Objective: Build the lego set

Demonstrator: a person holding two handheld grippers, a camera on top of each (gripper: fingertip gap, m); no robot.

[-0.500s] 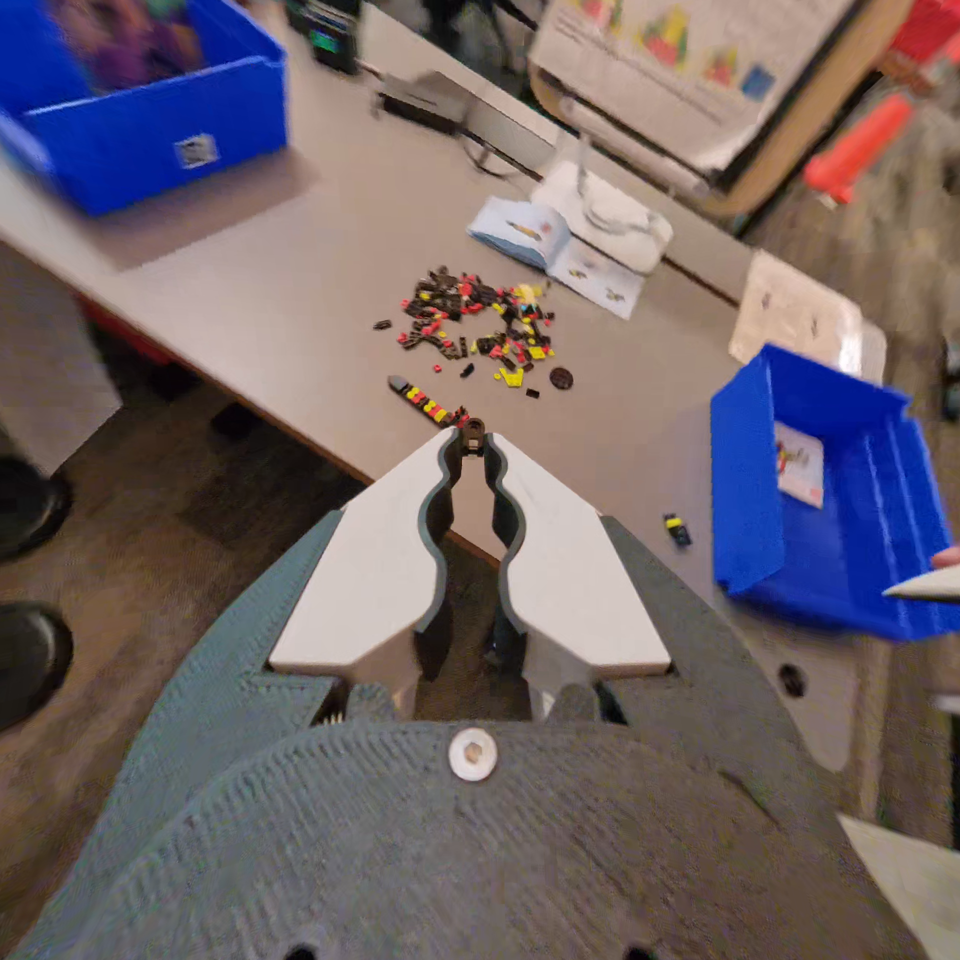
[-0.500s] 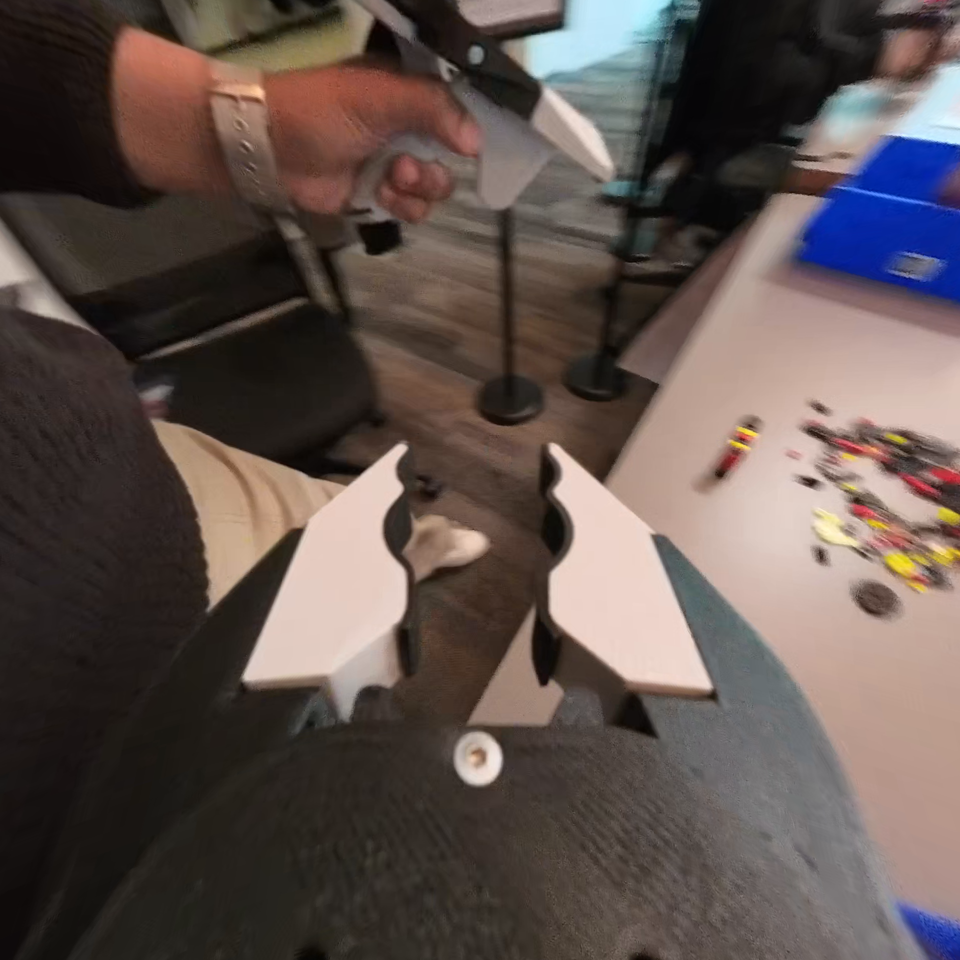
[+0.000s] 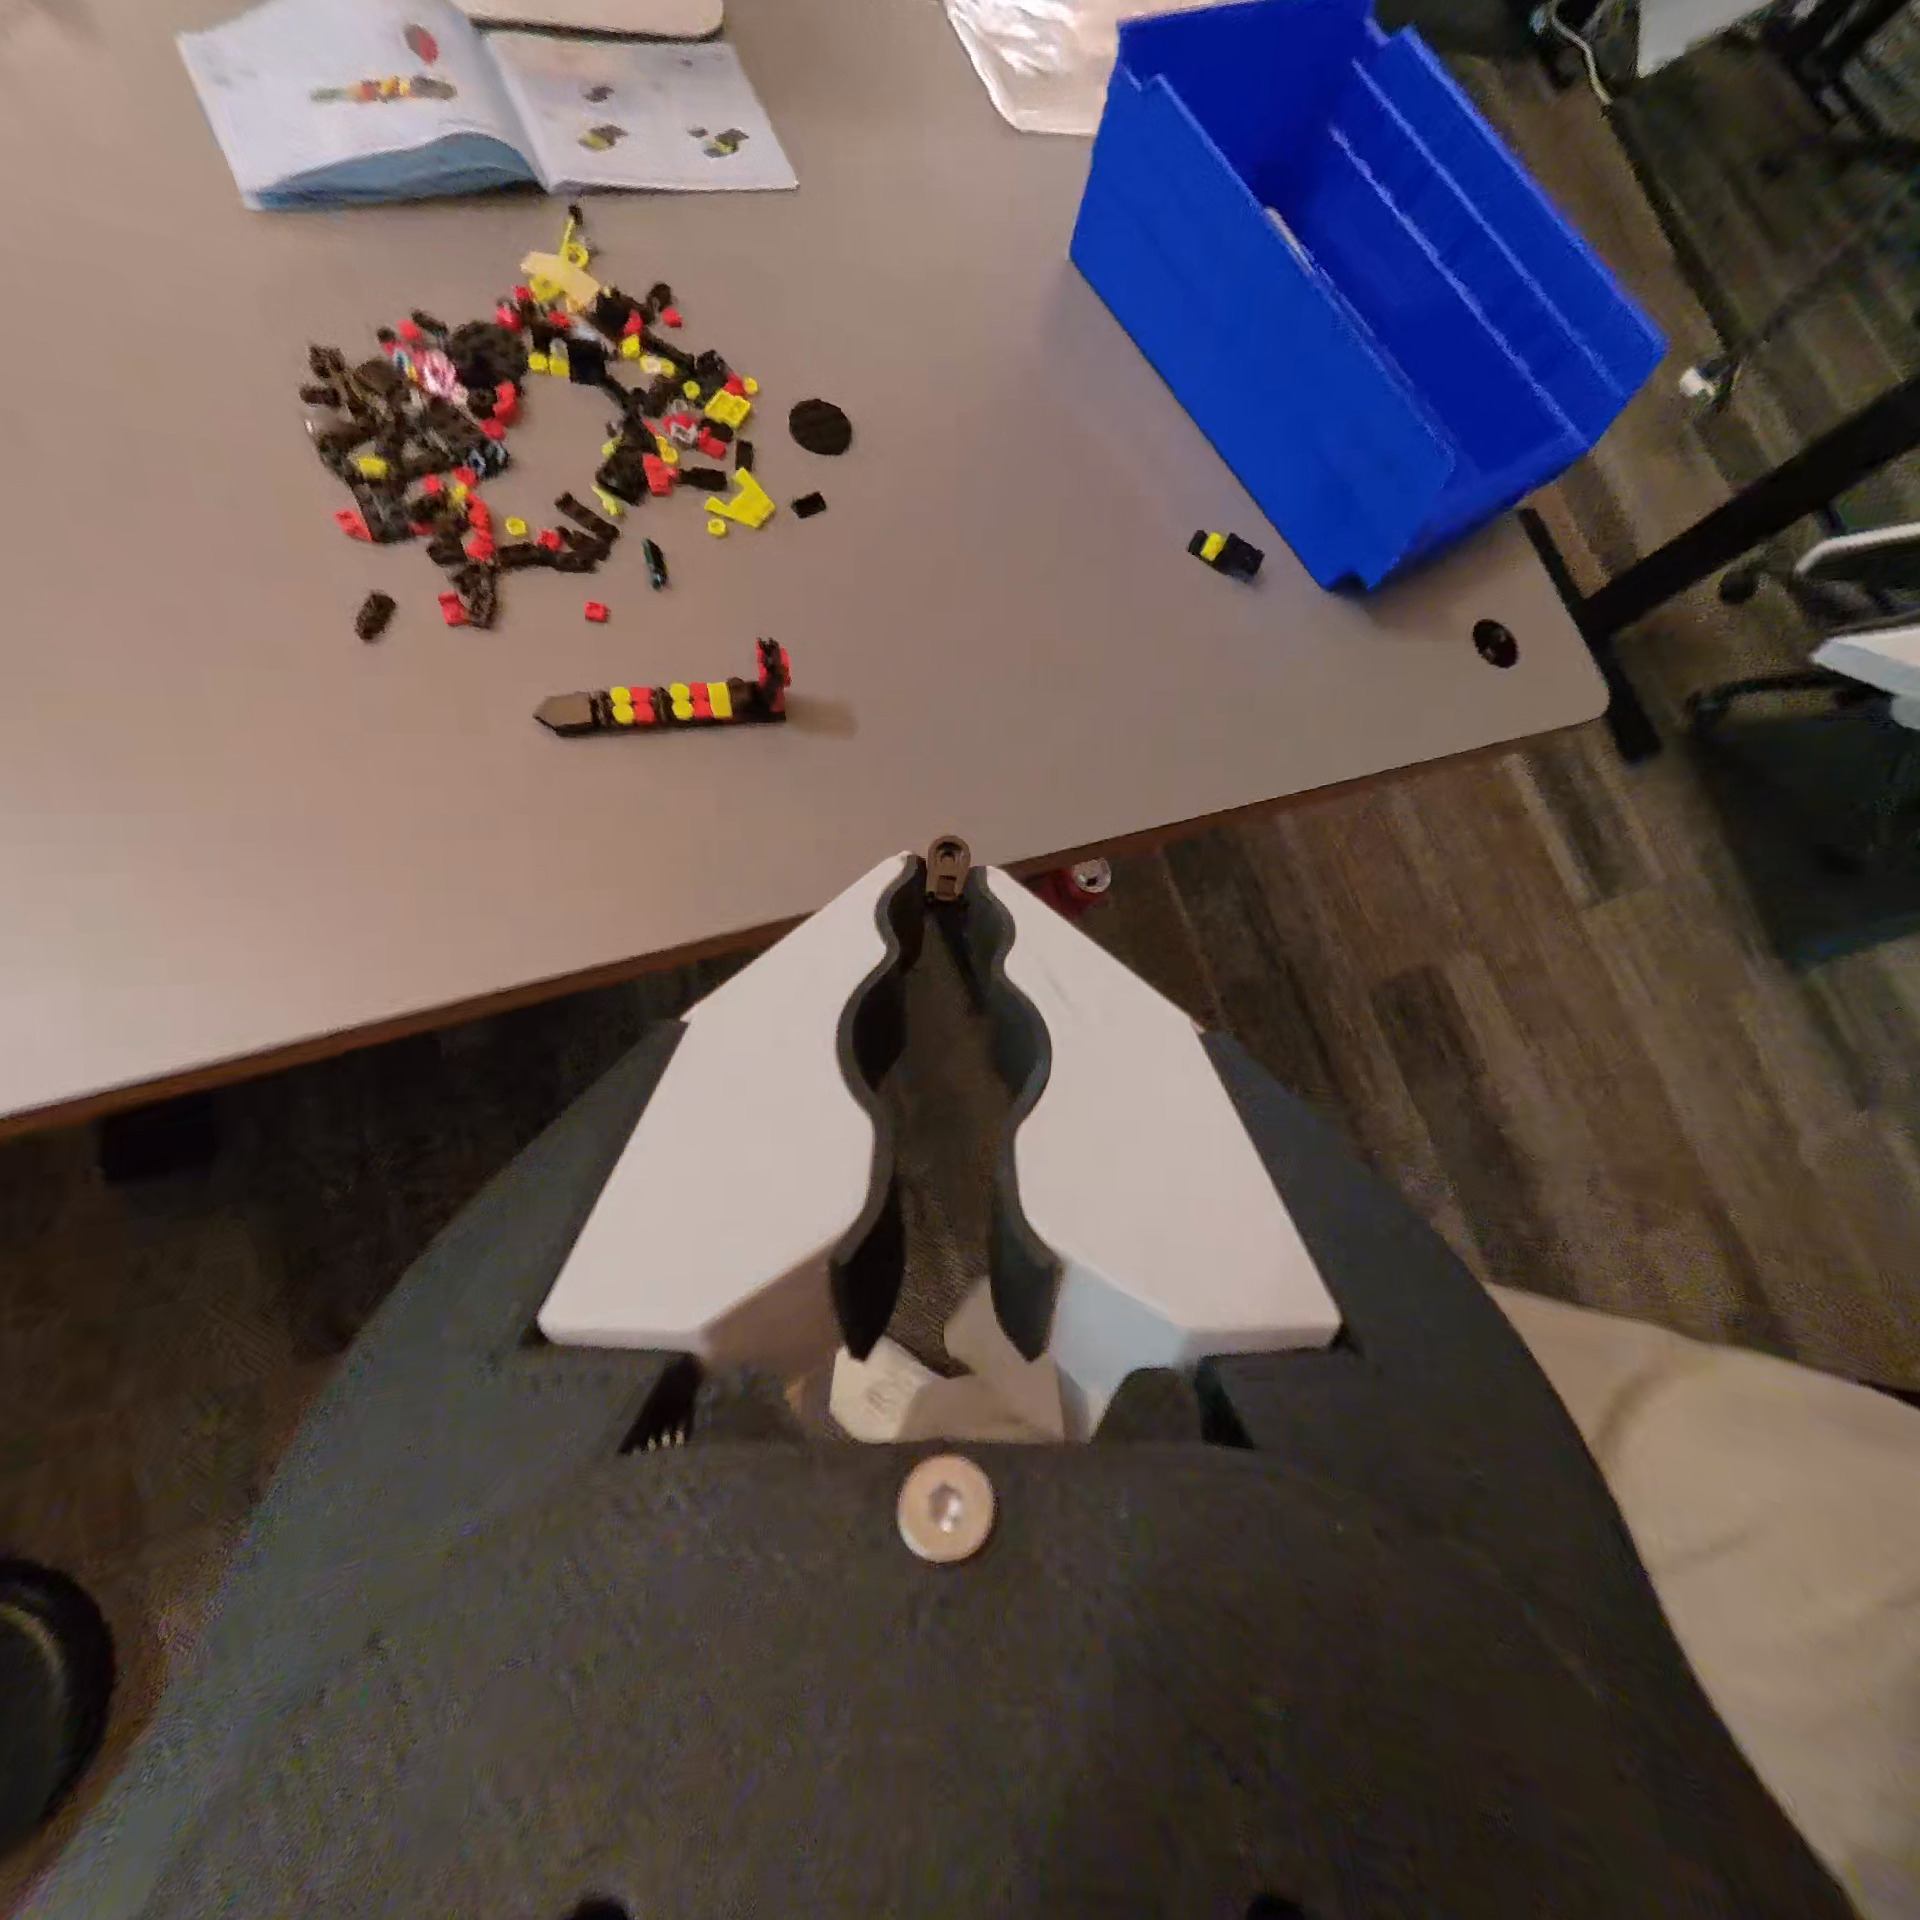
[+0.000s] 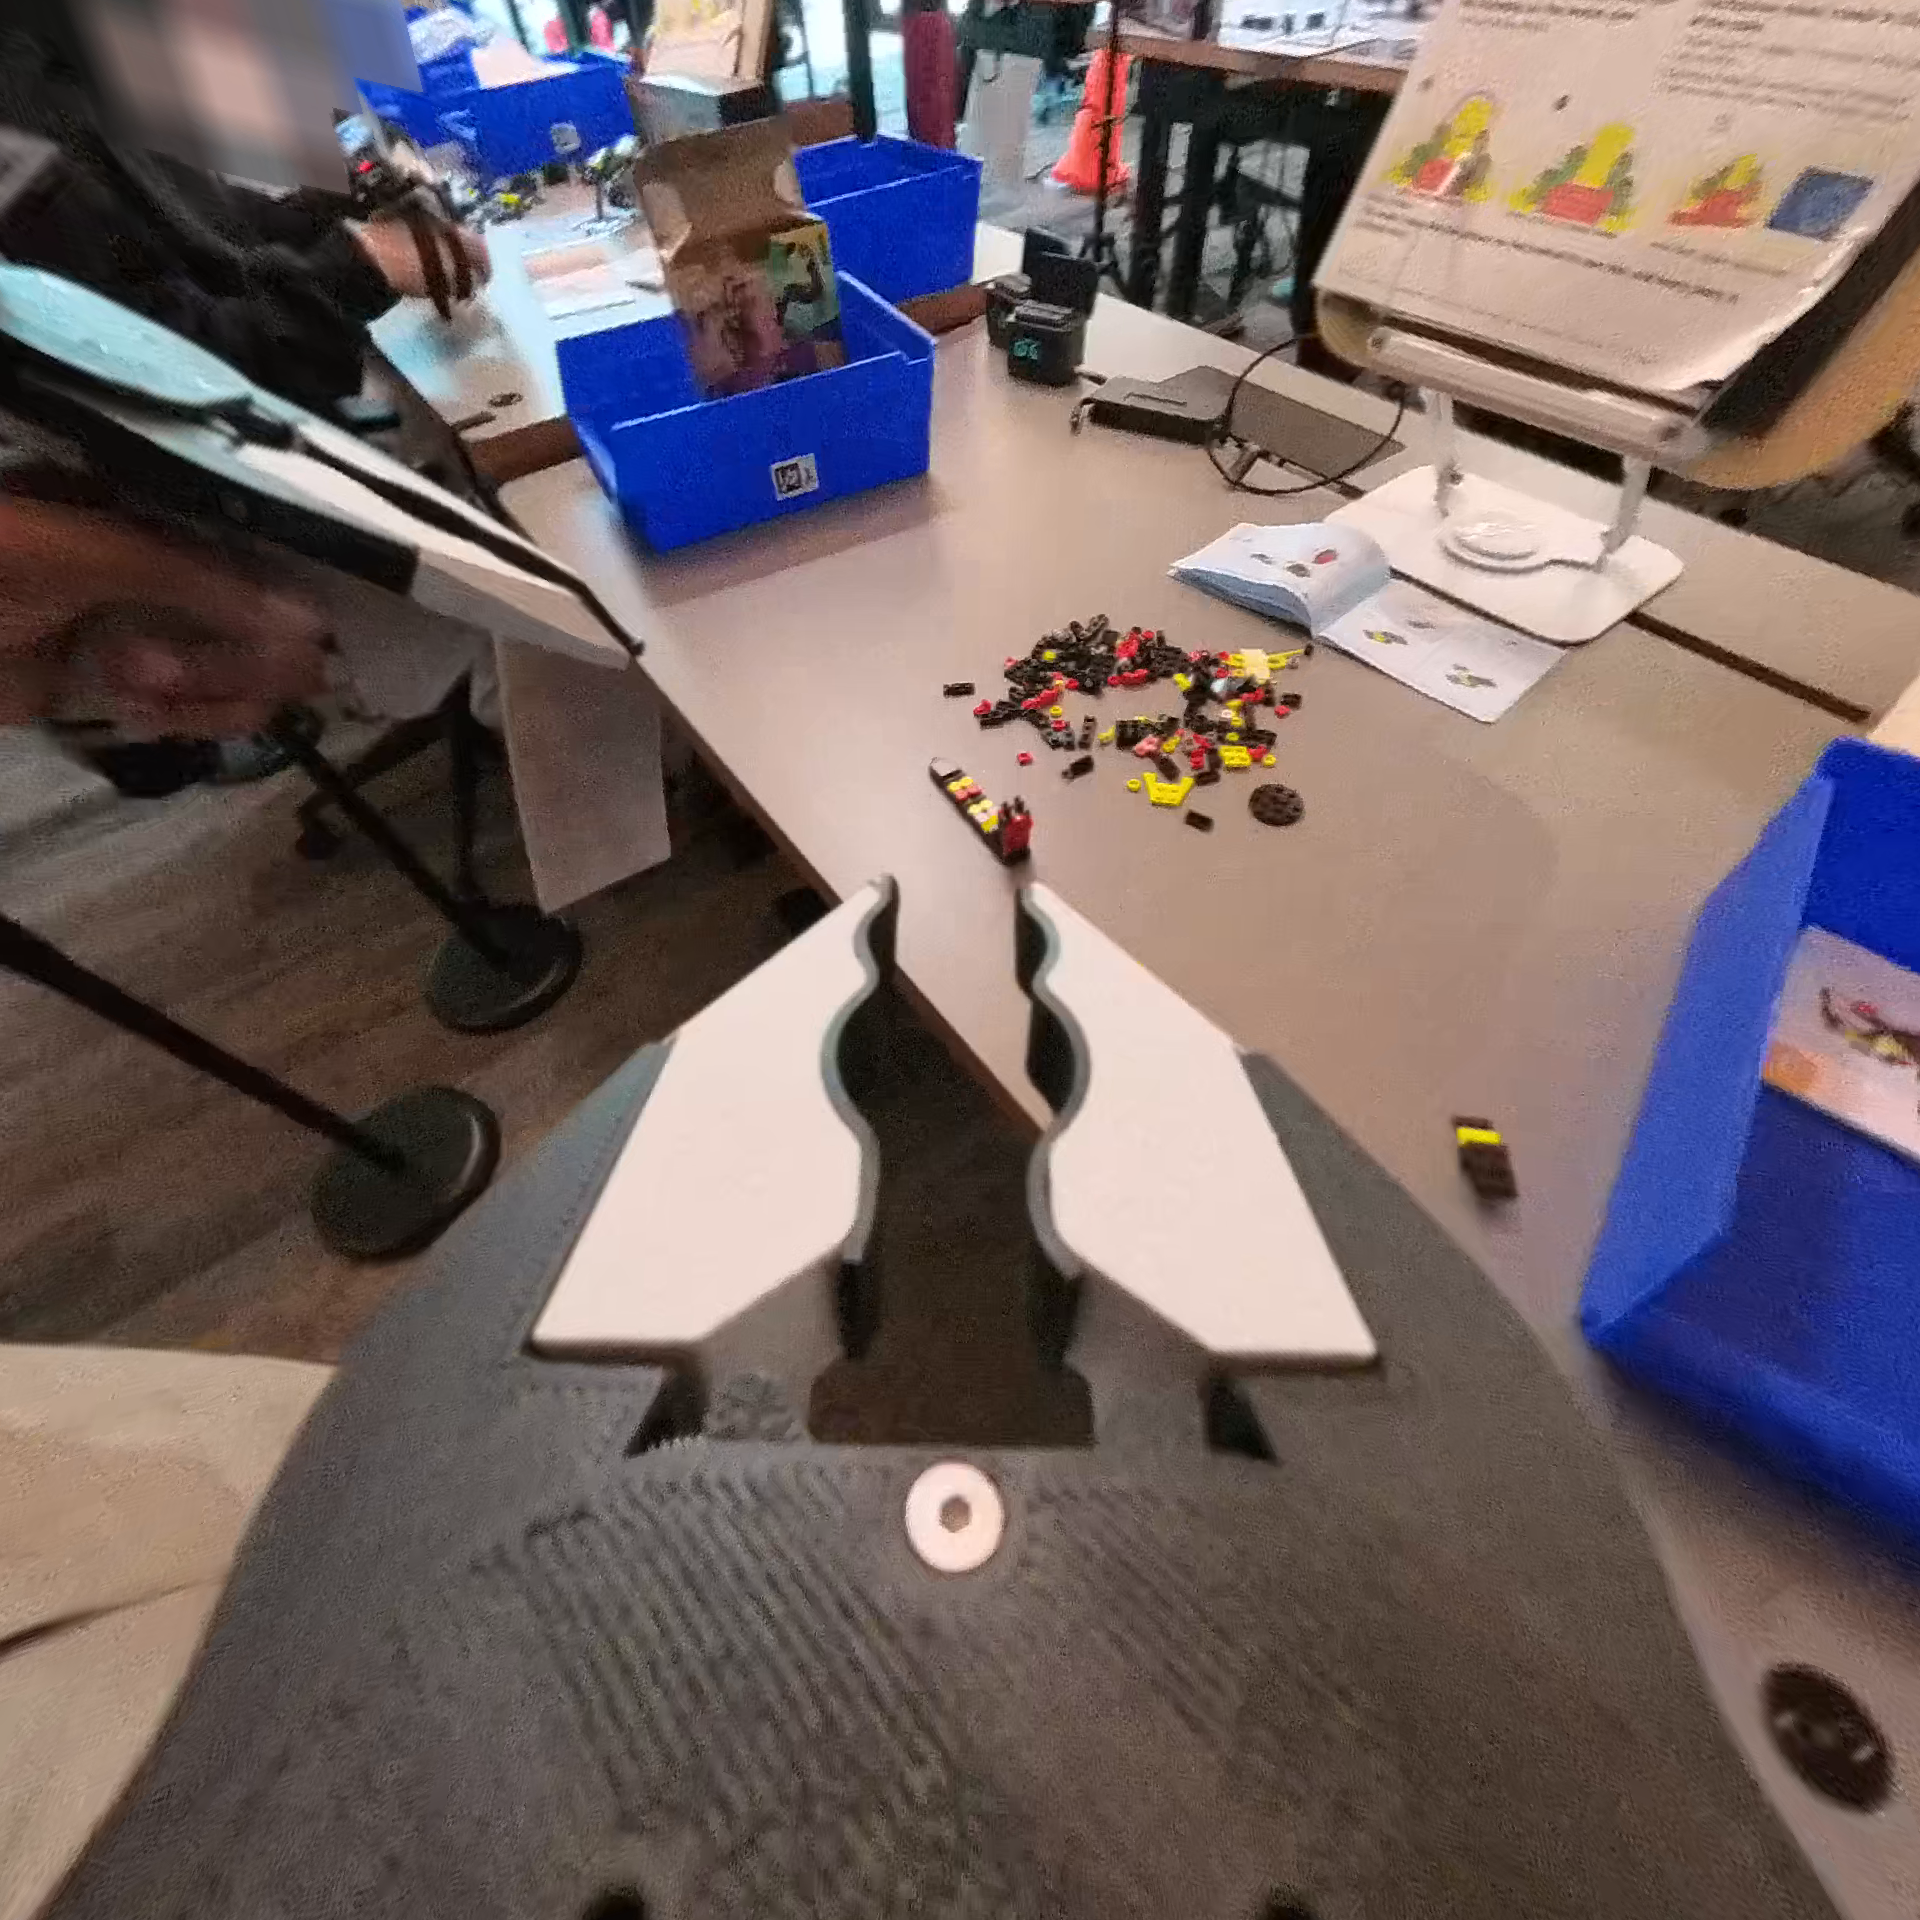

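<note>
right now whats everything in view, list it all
table: one, grey, under everything
loose lego pieces: many, black, red, yellow, mid-table
partly built strip: one, black with red and yellow, near table edge
small assembly: one, black and yellow, beside the near bin
round plate: one, black, right of the pile
instruction booklet: one, open, pale blue, behind the pile
near bin: one, blue, table's right end
far bin: one, blue, holding an opened box
poster stand: one, white
left gripper: shut on a small dark piece
right gripper: open, empty
</note>
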